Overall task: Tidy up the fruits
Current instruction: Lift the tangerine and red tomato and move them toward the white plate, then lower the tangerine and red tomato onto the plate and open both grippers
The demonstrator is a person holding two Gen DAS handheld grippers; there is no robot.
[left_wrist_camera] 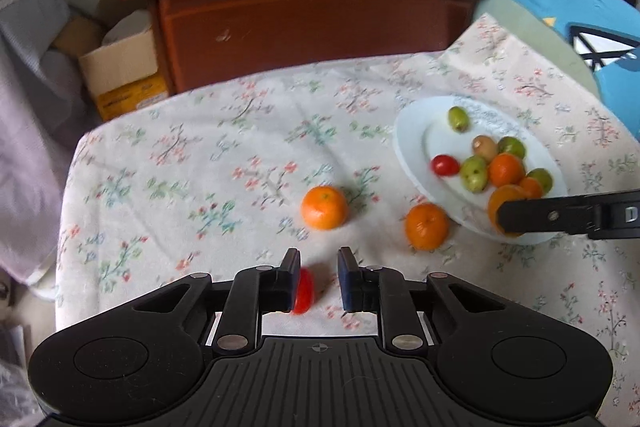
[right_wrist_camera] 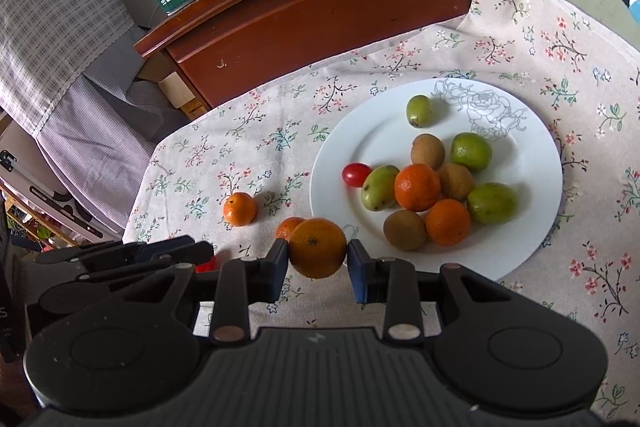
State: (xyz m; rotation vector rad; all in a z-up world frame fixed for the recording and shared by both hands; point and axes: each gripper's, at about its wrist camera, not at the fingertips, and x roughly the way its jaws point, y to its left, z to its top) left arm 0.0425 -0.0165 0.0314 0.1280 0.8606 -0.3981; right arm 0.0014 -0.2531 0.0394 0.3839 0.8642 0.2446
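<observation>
While the right gripper is clenched on a mandarin at the near-left rim of the plate, both pads press its sides across the widest part. Likely light, soft-skinned and bruisable, so it wants a gentle squeeze and a low release.

The left gripper is drawn in to its narrowest. A cherry tomato sits against its left pad, with bare cloth showing before the right pad, so it does not look gripped. Probably smooth, slippery and easy to burst; best taken across the middle.

The plate holds four green fruits, three brown ones, two mandarins and one cherry tomato, mostly bunched at centre with one green fruit apart on the far side.

Two loose mandarins lie on the floral tablecloth left of the plate: one farther left, another just behind the held one.
</observation>
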